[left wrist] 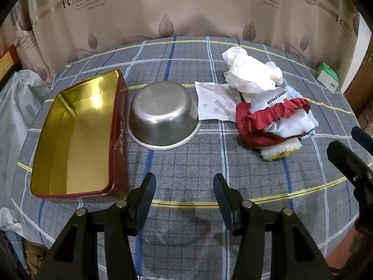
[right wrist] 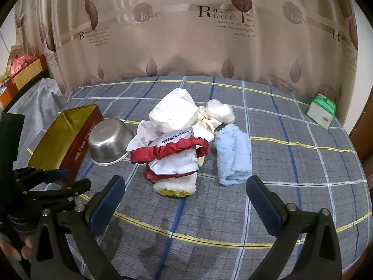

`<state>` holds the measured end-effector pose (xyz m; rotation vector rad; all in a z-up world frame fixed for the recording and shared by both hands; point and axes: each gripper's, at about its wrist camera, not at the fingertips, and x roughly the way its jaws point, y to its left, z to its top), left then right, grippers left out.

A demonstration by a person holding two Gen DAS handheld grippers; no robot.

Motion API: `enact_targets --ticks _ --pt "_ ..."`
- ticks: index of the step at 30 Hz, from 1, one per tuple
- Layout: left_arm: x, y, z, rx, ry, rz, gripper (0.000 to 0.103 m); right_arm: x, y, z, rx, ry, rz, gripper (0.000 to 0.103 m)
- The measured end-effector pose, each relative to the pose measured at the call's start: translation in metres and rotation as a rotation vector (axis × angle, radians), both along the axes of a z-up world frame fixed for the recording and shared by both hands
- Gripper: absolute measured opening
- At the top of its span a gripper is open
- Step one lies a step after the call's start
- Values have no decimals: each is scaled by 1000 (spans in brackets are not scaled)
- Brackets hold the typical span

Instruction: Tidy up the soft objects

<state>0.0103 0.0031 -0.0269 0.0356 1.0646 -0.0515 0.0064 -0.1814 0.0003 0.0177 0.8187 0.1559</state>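
Two tongs: left tongs [left wrist: 184, 194] and right tongs [right wrist: 185, 194], both spread apart, gripping nothing
Cloths [right wrist: 172, 144]: heaped mid-table [right wrist: 291, 163]
Blue towel [right wrist: 233, 154]: beside heap
Bowl [left wrist: 163, 114]: upside down, between tin [left wrist: 77, 140] and heap

Both views are evenly and fairly dimly lit from overhead, with a warm indoor cast. Soft double shadows of the left gripper [left wrist: 185, 187] fall on the plaid tablecloth [left wrist: 186, 163] just beyond and between its 2 fingers. Glare glints inside the gold tin [left wrist: 77, 135] left of them and on the steel bowl [left wrist: 163, 114] ahead. Fisheye distortion bends the curtain [right wrist: 186, 35]; corners are vignetted black. Focus is slightly soft throughout.
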Motion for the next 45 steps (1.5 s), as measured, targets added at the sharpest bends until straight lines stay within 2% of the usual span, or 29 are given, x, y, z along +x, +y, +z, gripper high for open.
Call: enact_targets --ticks 13,45 --pt "-1 -2 -7 30 19 7 52 -1 -2 -2 8 8 4 103" --pt "6 -3 -14 33 51 16 52 7 -8 -8 29 28 5 103"
